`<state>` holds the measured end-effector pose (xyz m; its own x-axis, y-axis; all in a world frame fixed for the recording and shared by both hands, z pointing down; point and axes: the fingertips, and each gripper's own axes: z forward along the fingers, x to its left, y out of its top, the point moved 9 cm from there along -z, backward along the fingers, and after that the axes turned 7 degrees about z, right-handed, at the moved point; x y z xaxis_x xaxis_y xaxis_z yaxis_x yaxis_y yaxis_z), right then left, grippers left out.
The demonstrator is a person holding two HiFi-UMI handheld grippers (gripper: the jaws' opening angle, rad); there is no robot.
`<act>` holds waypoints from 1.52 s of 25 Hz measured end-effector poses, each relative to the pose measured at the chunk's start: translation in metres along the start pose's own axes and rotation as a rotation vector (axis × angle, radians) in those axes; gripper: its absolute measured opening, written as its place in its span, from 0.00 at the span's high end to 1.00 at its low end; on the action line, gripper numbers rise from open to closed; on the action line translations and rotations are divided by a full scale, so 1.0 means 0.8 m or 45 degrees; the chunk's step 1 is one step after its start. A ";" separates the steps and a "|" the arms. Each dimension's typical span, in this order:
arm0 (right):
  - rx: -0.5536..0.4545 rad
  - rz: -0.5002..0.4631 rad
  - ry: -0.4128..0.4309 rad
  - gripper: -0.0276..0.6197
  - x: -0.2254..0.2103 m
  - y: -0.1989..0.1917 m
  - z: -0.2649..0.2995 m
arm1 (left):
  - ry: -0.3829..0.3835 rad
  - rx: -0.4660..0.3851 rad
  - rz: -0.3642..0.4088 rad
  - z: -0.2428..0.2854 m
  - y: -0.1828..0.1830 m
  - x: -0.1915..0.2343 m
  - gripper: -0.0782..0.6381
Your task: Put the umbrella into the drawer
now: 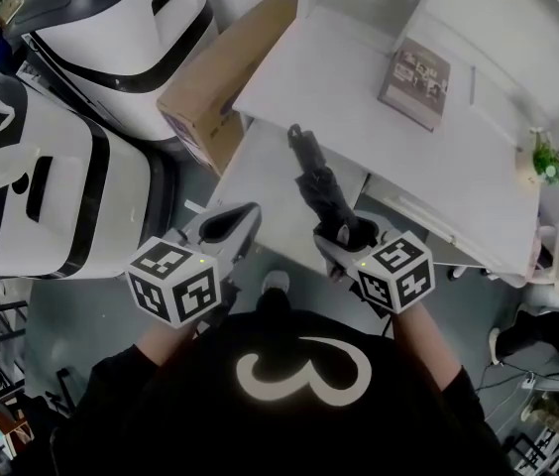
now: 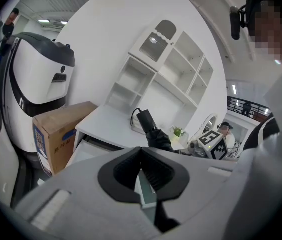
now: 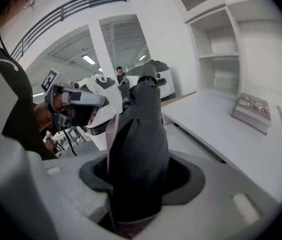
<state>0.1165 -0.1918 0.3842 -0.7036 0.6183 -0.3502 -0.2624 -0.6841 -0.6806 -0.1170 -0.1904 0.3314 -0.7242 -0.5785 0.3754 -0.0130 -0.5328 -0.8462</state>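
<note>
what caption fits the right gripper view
Right hand-held gripper shut on a folded black umbrella, held beside the white desk

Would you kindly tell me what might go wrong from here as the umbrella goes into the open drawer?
1. The right gripper holds the umbrella by soft folded fabric near one end, so it may slip or sag.
2. Its far handle end points toward the edge of the desk above the open drawer and might catch there.

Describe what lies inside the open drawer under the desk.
Only bare white bottom shows in the drawer. The umbrella, held by the right gripper, covers its right side, so that part is unseen.
</note>
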 end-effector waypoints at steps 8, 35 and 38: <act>0.141 -0.020 -0.004 0.59 -0.033 -0.002 0.062 | 0.020 0.053 -0.037 0.030 -0.004 0.042 0.88; 0.611 -0.060 -0.058 0.59 -0.120 -0.075 0.265 | 0.103 0.216 -0.173 0.062 -0.054 0.137 0.88; 0.665 -0.048 -0.079 0.59 -0.126 -0.089 0.283 | 0.105 0.214 -0.187 0.065 -0.057 0.140 0.88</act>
<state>0.0566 -0.2934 0.6137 -0.7209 0.6332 -0.2818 -0.5714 -0.7731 -0.2753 -0.1616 -0.2629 0.4319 -0.7770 -0.4385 0.4516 -0.0121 -0.7070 -0.7071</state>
